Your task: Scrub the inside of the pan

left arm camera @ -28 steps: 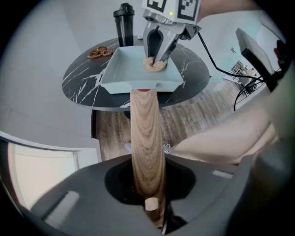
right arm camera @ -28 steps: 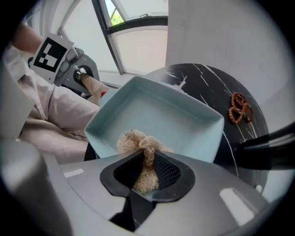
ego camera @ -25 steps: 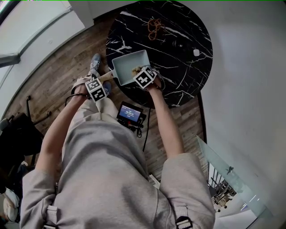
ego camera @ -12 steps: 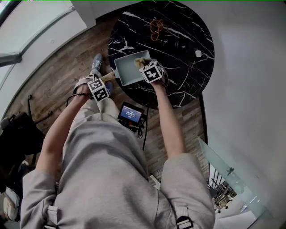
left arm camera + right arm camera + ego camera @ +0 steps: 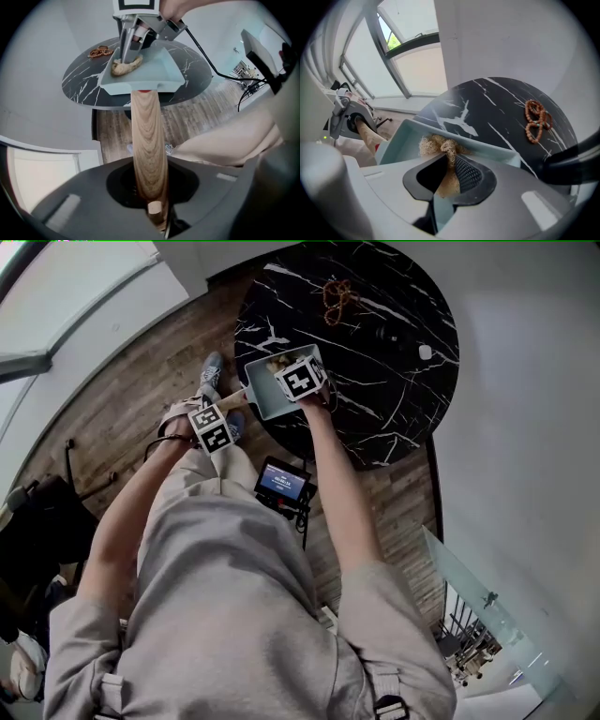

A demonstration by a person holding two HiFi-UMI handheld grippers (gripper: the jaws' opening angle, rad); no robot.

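Under the right hand-held gripper (image 5: pixel 292 373), head view, sits one pale blue pan (image 5: pixel 265 399) on a round black marbled surface (image 5: pixel 394 381); one string of beads (image 5: pixel 337 298) lies well beyond, wood floor (image 5: pixel 141 371) around. Left gripper view: the left hand-held gripper (image 5: pixel 150 197) is clamped on the pan's wooden handle (image 5: pixel 147 136). Right gripper view: jaws just drawn closer pinch one fibre scrubber (image 5: pixel 436 146) (its tuft inside the pan), with a window (image 5: pixel 408 56) beyond.

Table (image 5: pixel 398 395) free past pan (image 5: pixel 266 390); beads (image 5: pixel 337 298) nr edge
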